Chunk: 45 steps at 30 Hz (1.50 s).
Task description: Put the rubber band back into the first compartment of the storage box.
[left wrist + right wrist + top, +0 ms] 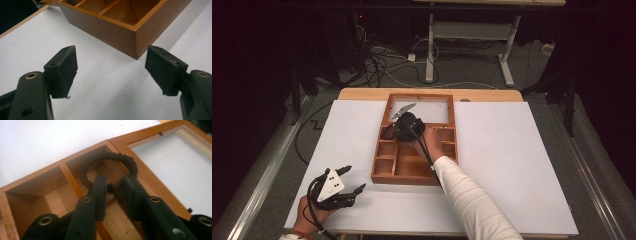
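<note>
White sheet over a wooden table (362,95), dark room and floor cables behind.

My right gripper (113,188) reaches into a corner compartment of the wooden box (384,177) beside its open glazed lid, jaws narrowed around a black braided ring (112,157); I cannot tell if they press it. My left gripper (111,71) rests open near the box. I read no writing.
</note>
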Tool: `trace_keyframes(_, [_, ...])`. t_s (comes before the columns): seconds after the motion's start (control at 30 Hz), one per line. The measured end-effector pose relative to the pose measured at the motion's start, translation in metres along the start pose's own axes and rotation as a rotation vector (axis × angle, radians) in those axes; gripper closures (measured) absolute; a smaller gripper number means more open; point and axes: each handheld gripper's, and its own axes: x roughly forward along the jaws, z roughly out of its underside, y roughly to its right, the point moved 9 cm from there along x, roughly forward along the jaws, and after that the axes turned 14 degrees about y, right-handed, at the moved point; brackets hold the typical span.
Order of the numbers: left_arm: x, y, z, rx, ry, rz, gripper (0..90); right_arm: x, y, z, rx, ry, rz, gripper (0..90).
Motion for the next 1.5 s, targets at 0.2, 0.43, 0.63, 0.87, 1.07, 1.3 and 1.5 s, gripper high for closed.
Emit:
trace_keyframes(0.2, [0.0,-0.001,0.001,0.001,-0.003,-0.001,25.1,0.003,-0.017,-0.006,-0.126,-0.01,-0.032,84.7])
trace_keyframes(0.43, [0.0,0.0,0.001,0.003,-0.003,-0.001,25.1,0.002,-0.02,-0.012,-0.05,0.039,-0.064,71.5])
trace_keyframes(0.63, [0.0,-0.001,0.001,0.0,-0.003,-0.004,25.2,-0.006,-0.009,-0.024,-0.052,0.103,-0.014,90.0])
trace_keyframes(0.87, [0.001,0.0,0.001,0.002,-0.004,0.002,25.2,0.009,-0.003,-0.017,-0.053,0.071,0.013,90.0])
trace_keyframes(1.07, [0.0,0.0,0.0,0.001,0.003,-0.001,25.3,0.02,-0.006,-0.008,-0.042,0.025,0.011,90.0])
trace_keyframes(1.3, [0.0,0.0,0.001,0.0,0.0,-0.002,25.2,0.021,-0.011,-0.005,-0.068,0.002,0.003,89.8])
trace_keyframes(1.5, [0.0,0.0,0.001,-0.001,0.0,-0.002,25.2,0.012,-0.006,-0.011,-0.047,0.041,0.012,88.6])
